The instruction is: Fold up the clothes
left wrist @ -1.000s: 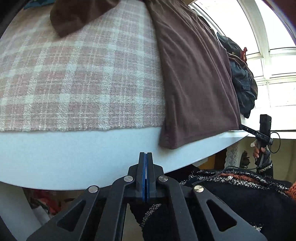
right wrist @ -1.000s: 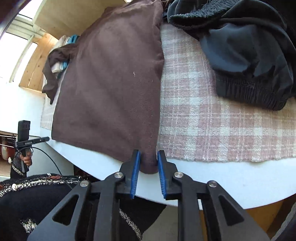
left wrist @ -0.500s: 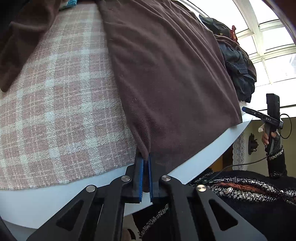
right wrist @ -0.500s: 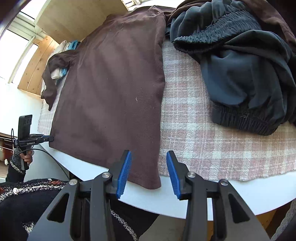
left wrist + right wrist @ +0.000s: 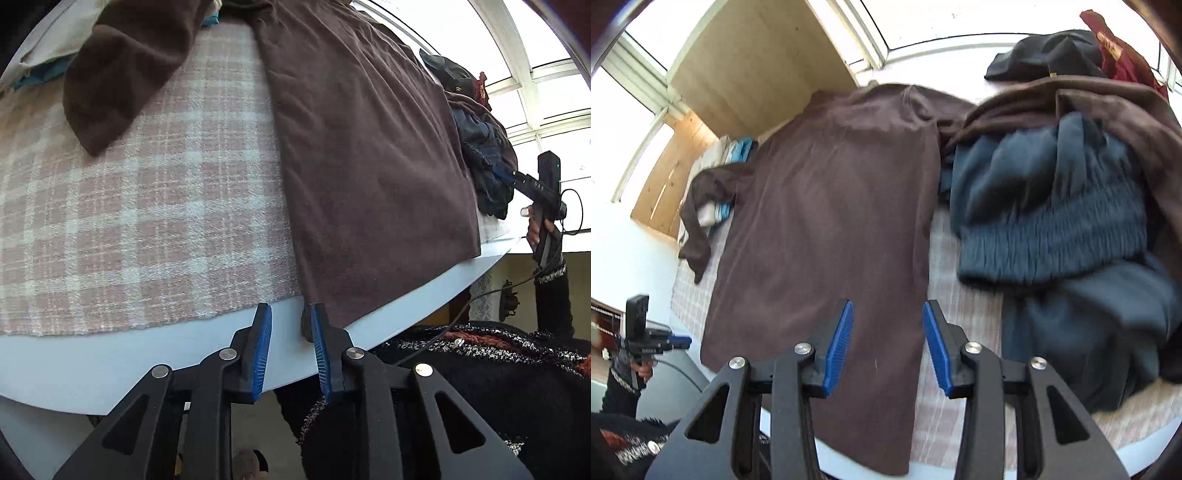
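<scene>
Now both grippers [image 5: 290, 343] [image 5: 887, 343] parted (brown shirt [image 5: 827, 236] released)

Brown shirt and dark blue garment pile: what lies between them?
Right wrist view: a bare strip of plaid cloth separates the brown shirt from the dark blue garment pile.

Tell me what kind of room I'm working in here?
Probably a home, a bright sunroom or window nook. Large windows wrap around a white table covered with a checked cloth, where a brown shirt and a heap of dark clothes lie.
</scene>
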Demonstrator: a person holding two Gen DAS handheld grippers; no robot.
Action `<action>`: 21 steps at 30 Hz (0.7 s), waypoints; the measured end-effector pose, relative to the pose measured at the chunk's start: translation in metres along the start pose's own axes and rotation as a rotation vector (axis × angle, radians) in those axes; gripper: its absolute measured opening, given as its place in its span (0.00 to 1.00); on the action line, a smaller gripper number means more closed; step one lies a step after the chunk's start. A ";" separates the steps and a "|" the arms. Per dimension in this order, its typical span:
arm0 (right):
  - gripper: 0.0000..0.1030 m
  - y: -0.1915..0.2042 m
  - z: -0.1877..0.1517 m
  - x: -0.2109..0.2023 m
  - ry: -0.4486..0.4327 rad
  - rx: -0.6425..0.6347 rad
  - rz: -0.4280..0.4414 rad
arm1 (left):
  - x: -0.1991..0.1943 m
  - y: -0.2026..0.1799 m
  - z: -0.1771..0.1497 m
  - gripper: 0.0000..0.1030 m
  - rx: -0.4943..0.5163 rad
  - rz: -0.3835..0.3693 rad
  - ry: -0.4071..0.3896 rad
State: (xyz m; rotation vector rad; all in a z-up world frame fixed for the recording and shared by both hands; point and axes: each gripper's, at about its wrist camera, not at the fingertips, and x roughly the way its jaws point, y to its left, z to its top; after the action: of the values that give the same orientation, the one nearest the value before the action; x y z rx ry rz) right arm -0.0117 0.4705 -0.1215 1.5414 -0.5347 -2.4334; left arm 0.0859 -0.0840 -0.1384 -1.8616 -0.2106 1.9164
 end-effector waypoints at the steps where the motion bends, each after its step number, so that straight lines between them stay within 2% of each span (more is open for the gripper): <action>1: 0.39 -0.003 0.021 0.006 -0.009 0.016 0.014 | -0.010 0.005 0.001 0.20 -0.006 0.019 -0.023; 3: 0.42 -0.010 0.061 0.026 -0.005 0.061 0.020 | -0.026 -0.001 0.008 0.20 -0.001 0.046 -0.077; 6: 0.42 -0.020 0.112 0.064 0.027 0.101 -0.027 | -0.024 -0.031 0.029 0.21 0.066 0.008 -0.123; 8: 0.42 -0.031 0.135 0.087 0.063 0.139 -0.035 | 0.004 -0.058 0.049 0.21 0.104 -0.039 -0.091; 12: 0.42 -0.044 0.157 0.122 0.121 0.165 -0.076 | 0.053 -0.076 0.066 0.21 0.136 -0.074 0.001; 15: 0.40 -0.052 0.160 0.137 0.120 0.175 -0.018 | 0.082 -0.071 0.065 0.21 0.122 -0.064 0.081; 16: 0.32 -0.053 0.159 0.138 0.117 0.161 -0.012 | 0.085 -0.067 0.062 0.18 0.111 -0.064 0.087; 17: 0.04 -0.055 0.160 0.136 0.103 0.143 -0.031 | 0.083 -0.062 0.062 0.18 0.097 -0.086 0.076; 20: 0.05 -0.065 0.161 0.125 0.028 0.121 -0.094 | 0.080 -0.050 0.061 0.11 0.044 -0.130 0.071; 21: 0.05 -0.067 0.160 0.127 0.037 0.126 -0.086 | 0.080 -0.048 0.060 0.11 0.036 -0.141 0.068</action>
State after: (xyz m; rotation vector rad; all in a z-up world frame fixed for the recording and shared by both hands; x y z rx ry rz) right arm -0.2104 0.5152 -0.1921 1.6888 -0.6383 -2.4718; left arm 0.0393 0.0040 -0.1864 -1.8350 -0.2760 1.7489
